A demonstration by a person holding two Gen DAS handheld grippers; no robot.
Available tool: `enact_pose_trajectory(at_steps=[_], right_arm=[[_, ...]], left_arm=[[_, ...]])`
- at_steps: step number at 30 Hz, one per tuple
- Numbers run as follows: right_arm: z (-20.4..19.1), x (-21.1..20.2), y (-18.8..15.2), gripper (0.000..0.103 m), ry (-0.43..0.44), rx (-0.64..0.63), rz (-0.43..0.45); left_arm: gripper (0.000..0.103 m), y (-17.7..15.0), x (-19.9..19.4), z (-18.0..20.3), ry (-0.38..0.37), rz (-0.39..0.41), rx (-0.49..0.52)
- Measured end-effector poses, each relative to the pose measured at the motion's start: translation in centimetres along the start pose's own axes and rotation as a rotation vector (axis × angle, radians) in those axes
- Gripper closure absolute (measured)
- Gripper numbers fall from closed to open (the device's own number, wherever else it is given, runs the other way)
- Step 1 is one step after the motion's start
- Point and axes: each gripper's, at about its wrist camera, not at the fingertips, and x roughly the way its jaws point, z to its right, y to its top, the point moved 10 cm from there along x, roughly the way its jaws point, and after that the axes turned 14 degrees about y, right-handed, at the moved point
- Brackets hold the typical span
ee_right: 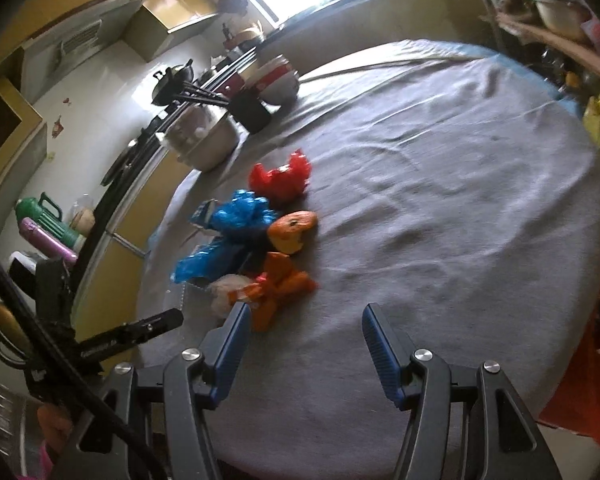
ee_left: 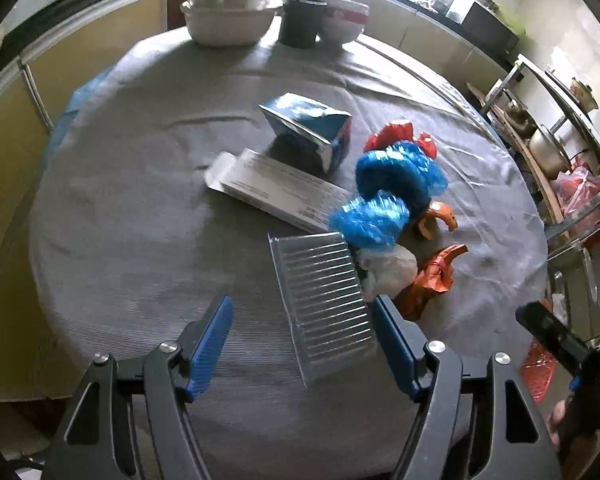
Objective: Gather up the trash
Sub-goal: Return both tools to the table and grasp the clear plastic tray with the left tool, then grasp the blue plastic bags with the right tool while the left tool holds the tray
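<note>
Partly hidden: white wad (ee_left: 388,270) behind clear tray (ee_left: 324,300).

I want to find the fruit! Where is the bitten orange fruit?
In the right wrist view the bitten orange fruit lies on the grey tablecloth, touching the crumpled blue plastic bag, between the red wrapper and the orange wrapper.

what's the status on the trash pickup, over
Left gripper open, clear ribbed tray between its fingers, not pinched. Right gripper open, empty, orange wrapper just ahead. Nothing in the way.
</note>
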Motion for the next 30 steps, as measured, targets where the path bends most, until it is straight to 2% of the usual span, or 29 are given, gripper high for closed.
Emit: enact_pose_trajectory(at_steps=[5, 13, 18, 21, 24, 27, 30], right_arm=[[-1.4, 1.6, 0.7, 0.041, 0.01, -0.032, -0.024], [-5.0, 5.3, 3.0, 0.041, 0.144, 0.014, -0.077], [-5.9, 8.7, 4.1, 0.041, 0.196, 0.106, -0.101], [-5.9, 10.9, 4.2, 0.041, 0.228, 0.197, -0.12], [-5.1, 12.7, 4.1, 0.041, 0.176, 0.241, -0.136], [-4.5, 13.9, 3.6, 0.041, 0.163, 0.296, -0.158], [-3.6, 15.3, 3.2, 0.043, 0.119, 0.301, -0.179]], left_arm=[[0.03, 0.1, -0.5, -2.4, 0.041, 0.013, -0.007], [0.03, 0.0, -0.6, -4.9, 0.049, 0.009, -0.046], [0.03, -0.4, -0.7, -4.2, 0.019, 0.005, -0.036], [0.03, -0.6, -0.4, -3.0, -0.035, -0.018, -0.041], [0.03, -0.5, -0.1, -1.4, -0.059, -0.019, -0.011], [0.03, -0.4, 0.7, -0.5, -0.074, -0.031, 0.01], [0.03, -0.4, 1.9, -0.4, -0.058, -0.052, 0.007]])
